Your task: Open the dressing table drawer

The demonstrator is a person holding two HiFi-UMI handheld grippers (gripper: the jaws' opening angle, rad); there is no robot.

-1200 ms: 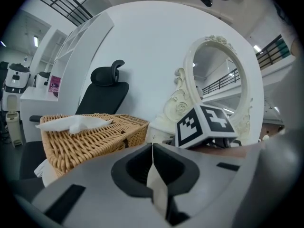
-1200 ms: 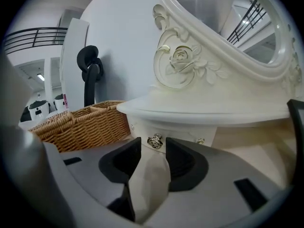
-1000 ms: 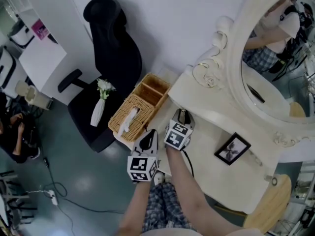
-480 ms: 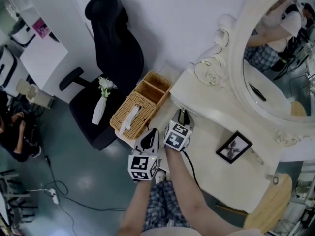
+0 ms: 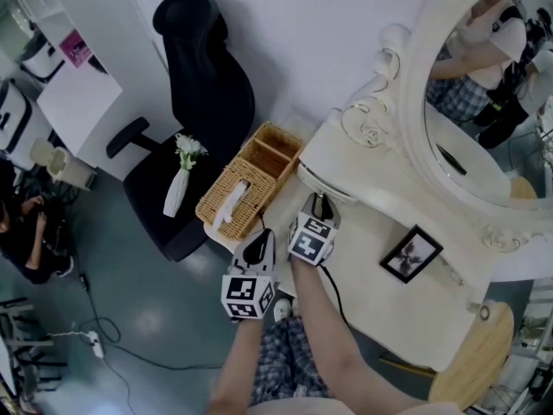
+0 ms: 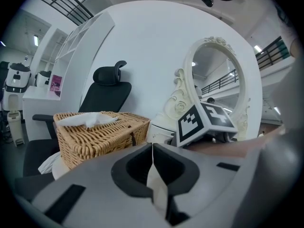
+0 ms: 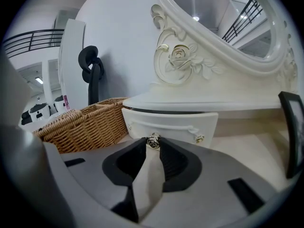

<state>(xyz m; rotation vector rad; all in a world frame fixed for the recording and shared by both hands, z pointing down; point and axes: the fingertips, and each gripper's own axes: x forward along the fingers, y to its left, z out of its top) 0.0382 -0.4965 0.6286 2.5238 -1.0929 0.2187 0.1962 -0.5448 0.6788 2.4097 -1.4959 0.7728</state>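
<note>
The white dressing table [image 5: 371,275] is filling the right side, its oval mirror [image 5: 471,137] standing behind and a wicker basket [image 5: 246,193] sitting at its left end. The drawer [image 7: 171,123] is lying under the raised shelf [image 7: 204,101], seemingly poking out a touch. The right gripper [image 7: 153,144] is clamping the drawer's little metal knob [image 7: 153,139]; the left gripper [image 6: 152,148] is hanging just beside it, jaws pressed together on nothing.

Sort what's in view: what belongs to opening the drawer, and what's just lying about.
Job: drawer, its knob, right gripper shut on the knob.
Lying about: wicker basket, picture frame, flower vase, black chair, mirror, left gripper, shut and empty.
</note>
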